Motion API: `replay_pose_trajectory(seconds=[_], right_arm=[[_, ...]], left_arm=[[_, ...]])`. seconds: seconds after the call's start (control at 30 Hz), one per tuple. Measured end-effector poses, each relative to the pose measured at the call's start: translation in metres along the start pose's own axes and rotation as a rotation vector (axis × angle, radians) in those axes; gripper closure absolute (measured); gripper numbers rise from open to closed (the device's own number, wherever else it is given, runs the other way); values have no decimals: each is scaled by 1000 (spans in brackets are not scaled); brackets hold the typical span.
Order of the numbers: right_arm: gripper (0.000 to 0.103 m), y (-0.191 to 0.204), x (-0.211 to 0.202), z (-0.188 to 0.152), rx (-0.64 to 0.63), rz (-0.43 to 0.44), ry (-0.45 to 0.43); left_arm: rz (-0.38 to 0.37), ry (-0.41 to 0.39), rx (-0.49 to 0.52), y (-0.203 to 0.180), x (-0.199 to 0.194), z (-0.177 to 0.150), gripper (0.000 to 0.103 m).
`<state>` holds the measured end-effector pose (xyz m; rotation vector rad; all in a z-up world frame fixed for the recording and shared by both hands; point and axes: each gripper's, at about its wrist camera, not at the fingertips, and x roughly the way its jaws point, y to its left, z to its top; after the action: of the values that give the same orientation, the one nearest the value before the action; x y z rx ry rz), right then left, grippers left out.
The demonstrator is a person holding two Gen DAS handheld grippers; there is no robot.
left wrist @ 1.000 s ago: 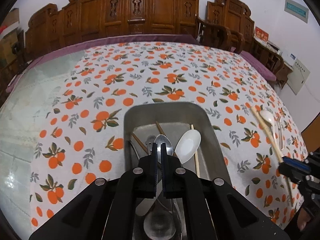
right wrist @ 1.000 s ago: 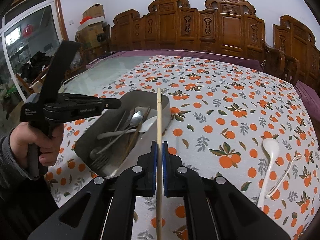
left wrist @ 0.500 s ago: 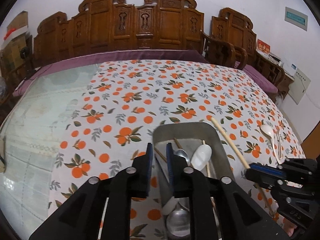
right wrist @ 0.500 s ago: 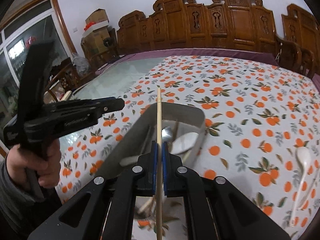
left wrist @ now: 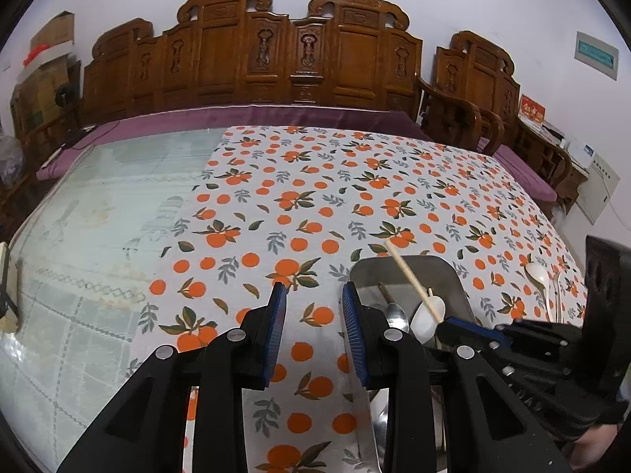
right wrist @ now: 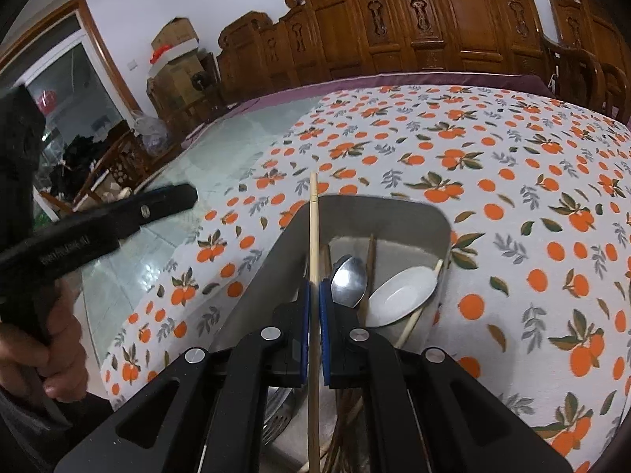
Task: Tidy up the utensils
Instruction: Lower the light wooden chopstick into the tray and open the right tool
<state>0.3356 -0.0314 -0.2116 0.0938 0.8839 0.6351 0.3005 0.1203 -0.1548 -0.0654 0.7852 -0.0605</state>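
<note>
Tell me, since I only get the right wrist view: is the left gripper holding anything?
Observer: No. The left gripper is open with nothing between its fingers, above the tablecloth beside the tray.
Operator: My right gripper has the chopstick over the tray. Any utensils outside the tray?
Observer: Yes. A white spoon lies on the tablecloth beyond the tray's right side.

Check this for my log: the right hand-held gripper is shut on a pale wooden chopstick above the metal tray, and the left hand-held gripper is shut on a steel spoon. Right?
Not quite. The left hand-held gripper is open and holds nothing, as the left wrist view shows. The rest stands: the right hand-held gripper is shut on the pale wooden chopstick above the metal tray.
</note>
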Motion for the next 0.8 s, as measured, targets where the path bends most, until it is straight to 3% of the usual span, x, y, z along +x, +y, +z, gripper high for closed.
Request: replay_pose_trajectory(seconds=[0.5, 0.67, 0.8], right_arm=[[95, -1, -6, -4, -33, 3, -3], [95, -9, -31, -4, -78, -28, -33], [95, -30, -60, -6, -104, -90, -52]], left_arm=[[3, 5, 16, -6, 1, -2, 74], [-4, -1, 24, -15, 0, -1, 73], [-23, -1, 34, -26, 0, -2, 66]])
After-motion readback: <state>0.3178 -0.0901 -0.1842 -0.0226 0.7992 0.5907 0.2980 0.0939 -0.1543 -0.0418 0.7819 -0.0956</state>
